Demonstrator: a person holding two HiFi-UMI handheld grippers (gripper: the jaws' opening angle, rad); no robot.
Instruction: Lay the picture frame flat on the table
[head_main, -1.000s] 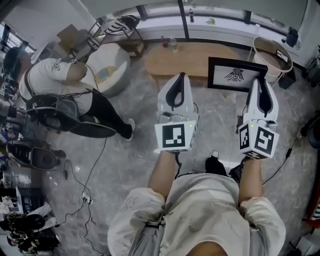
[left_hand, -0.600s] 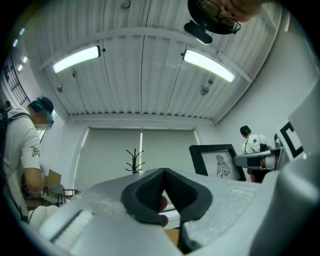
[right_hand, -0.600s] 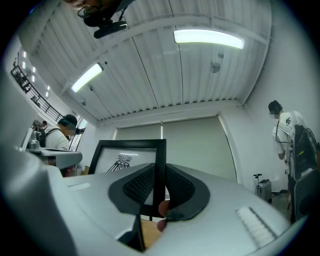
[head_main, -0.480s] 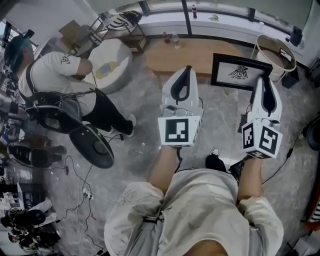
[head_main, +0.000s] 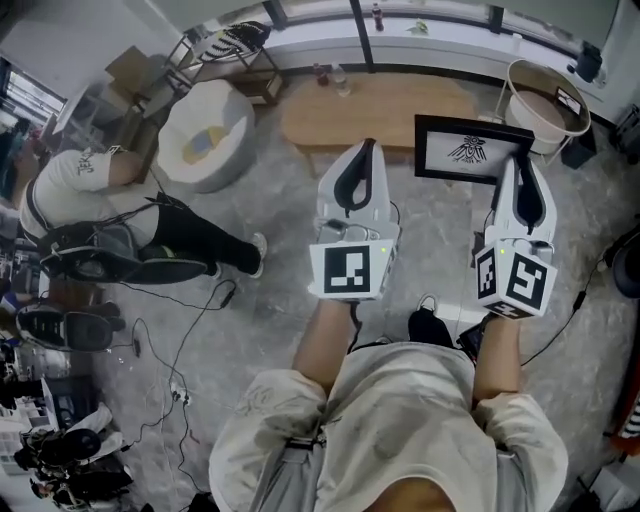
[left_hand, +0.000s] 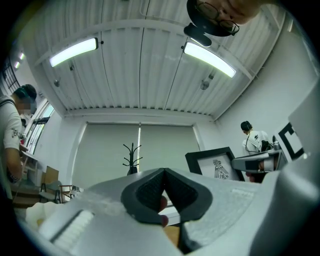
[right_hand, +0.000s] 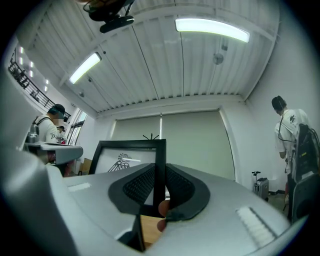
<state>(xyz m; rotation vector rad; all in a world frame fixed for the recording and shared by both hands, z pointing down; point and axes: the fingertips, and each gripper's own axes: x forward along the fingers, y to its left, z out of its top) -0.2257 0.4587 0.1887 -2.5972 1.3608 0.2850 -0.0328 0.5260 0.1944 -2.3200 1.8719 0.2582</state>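
We are clamping our right tongs (head_main: 520, 163) on the right edge of the upright picture frame (head_main: 462, 148), which is stretching leftward from them, while holding our left tongs (head_main: 364, 148) closed and empty near its left end.

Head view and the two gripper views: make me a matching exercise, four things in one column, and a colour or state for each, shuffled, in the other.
Things:
1. picture frame
2. left gripper
3. wooden table
4. right gripper

Colour or state:
A. light brown top
B. jaws together, nothing between them
C. jaws clamped on a black edge
D. black rim around a white print

Pairs: 1-D, 2-B, 3-A, 4-C
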